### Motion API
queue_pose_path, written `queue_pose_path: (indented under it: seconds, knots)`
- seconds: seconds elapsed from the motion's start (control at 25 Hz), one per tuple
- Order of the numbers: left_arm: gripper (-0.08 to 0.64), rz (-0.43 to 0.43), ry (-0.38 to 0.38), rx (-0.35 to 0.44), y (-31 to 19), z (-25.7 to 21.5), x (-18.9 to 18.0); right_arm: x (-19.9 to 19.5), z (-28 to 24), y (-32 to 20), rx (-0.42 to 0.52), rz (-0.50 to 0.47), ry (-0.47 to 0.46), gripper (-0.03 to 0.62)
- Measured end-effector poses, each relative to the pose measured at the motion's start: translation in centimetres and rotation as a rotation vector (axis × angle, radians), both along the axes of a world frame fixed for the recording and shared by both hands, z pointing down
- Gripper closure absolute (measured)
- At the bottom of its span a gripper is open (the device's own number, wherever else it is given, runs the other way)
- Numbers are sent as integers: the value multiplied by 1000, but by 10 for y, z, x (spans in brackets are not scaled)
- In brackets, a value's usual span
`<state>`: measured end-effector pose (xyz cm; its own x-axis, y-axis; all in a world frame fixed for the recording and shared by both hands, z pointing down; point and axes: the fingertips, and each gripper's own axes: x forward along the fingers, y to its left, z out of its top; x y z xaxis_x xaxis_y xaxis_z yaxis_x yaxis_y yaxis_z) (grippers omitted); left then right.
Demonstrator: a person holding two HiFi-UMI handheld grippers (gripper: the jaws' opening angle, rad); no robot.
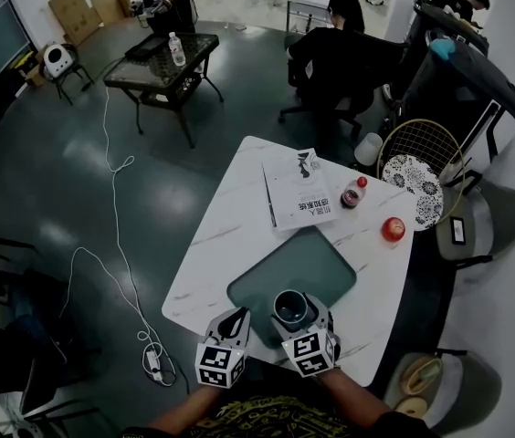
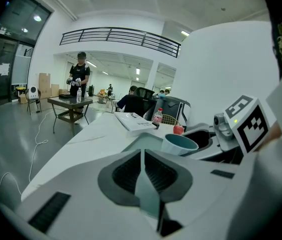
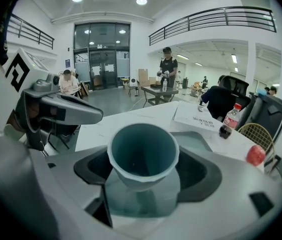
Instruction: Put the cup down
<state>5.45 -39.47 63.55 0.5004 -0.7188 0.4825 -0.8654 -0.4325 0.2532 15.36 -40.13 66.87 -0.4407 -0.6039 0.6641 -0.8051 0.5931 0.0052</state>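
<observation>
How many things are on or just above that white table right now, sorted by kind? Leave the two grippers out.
Cup, held in the right gripper: 1
Green mat: 1
Booklet: 1
Bottle: 1
Red apple: 1
Total: 5

Right gripper (image 3: 143,178): jaws closed on the cup (image 3: 143,151), 1 pad on each side.
Cup: teal, upright, empty, over the teal mat (image 3: 201,143).
Left gripper (image 3: 92,116): just beside, at the left.
Table (image 3: 126,121): white; booklet (image 3: 198,119), bottle (image 3: 229,120) and red apple (image 3: 255,154) farther back.
</observation>
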Motion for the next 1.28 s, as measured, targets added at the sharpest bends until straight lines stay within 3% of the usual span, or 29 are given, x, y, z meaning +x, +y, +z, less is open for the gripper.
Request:
queue_pose_path:
  seconds: [1.28]
  knots:
    - [526, -16, 2, 6, 11, 3, -3, -4, 22, -5, 52, -26, 64, 212]
